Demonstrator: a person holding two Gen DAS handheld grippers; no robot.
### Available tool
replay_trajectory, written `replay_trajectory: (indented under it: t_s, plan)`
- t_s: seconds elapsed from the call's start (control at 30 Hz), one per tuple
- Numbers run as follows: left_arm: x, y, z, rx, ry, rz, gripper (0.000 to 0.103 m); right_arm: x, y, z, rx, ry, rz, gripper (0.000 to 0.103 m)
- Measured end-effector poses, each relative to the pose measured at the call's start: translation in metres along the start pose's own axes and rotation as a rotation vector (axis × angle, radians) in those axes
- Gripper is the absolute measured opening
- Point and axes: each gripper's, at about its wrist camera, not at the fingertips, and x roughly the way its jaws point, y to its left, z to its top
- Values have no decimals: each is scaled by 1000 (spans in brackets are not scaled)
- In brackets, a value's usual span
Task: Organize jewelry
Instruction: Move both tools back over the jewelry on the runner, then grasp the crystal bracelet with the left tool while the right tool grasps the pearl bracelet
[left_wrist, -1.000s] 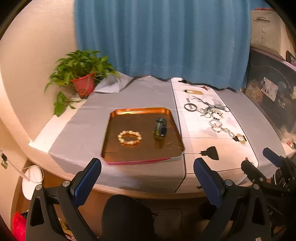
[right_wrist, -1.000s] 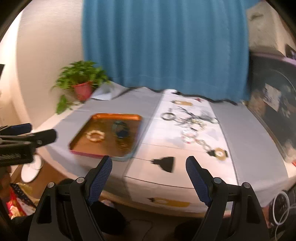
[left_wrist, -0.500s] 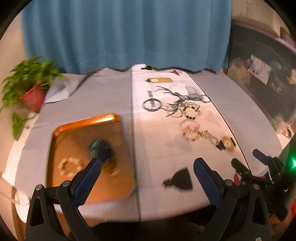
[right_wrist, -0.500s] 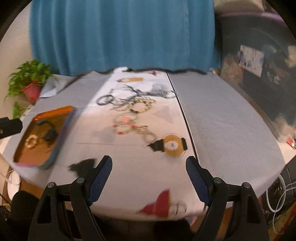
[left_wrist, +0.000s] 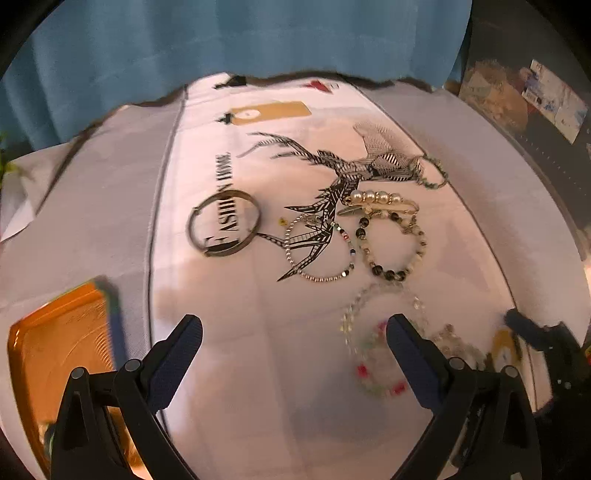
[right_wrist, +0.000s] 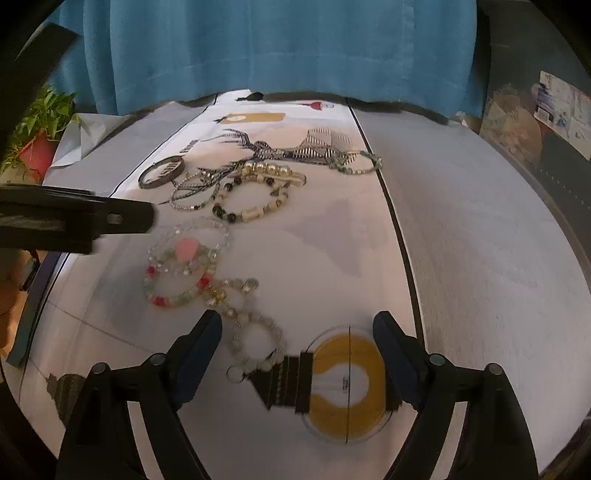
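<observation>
Fingers (right_wrist: 201, 347) spread — seven bracelets (right_wrist: 251, 199), one tray (left_wrist: 55, 350)

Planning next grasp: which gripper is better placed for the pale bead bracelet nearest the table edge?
Right. The right gripper is open with the pale bead bracelet between its fingers; the left gripper faces the other bracelets.

Bracelets lie flat mid-frame: a dark metal bangle (left_wrist: 224, 222), a thin silver chain (left_wrist: 320, 248), a black-and-cream beaded one (left_wrist: 390, 246) (touching a pearl clip (left_wrist: 376, 198)), and an orange tray (left_wrist: 59, 354) lower left.
</observation>
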Motion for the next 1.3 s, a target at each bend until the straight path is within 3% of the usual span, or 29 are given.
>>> replay_trajectory:
  t_s: [0.17,0.37,0.53,0.7,0.97,1.07,1.2,1.3]
  plan:
    - [20,-4,-4,77,49,-15,102,4,-5,1,-10,-4,9,91]
    - [25,-4,-5,53,80,-14,100,8,-5,3,-4,1,6,92]
    - [16,-4,1,32,74,-112,100,8,-5,3,-4,0,5,92]
    - [28,0,9,4,70,-83,100,8,-5,3,-3,0,6,92]
    - [26,-5,5,54,70,-82,90,8,-5,3,-2,0,5,92]
    - [25,2,9,23,76,-90,83,8,-5,3,-2,-1,5,92]
    - [25,14,15,-44,98,-152,83,7,-5,3,-2,0,5,92]
    - [28,9,16,-12,91,-78,81,7,-5,3,-2,0,5,92]
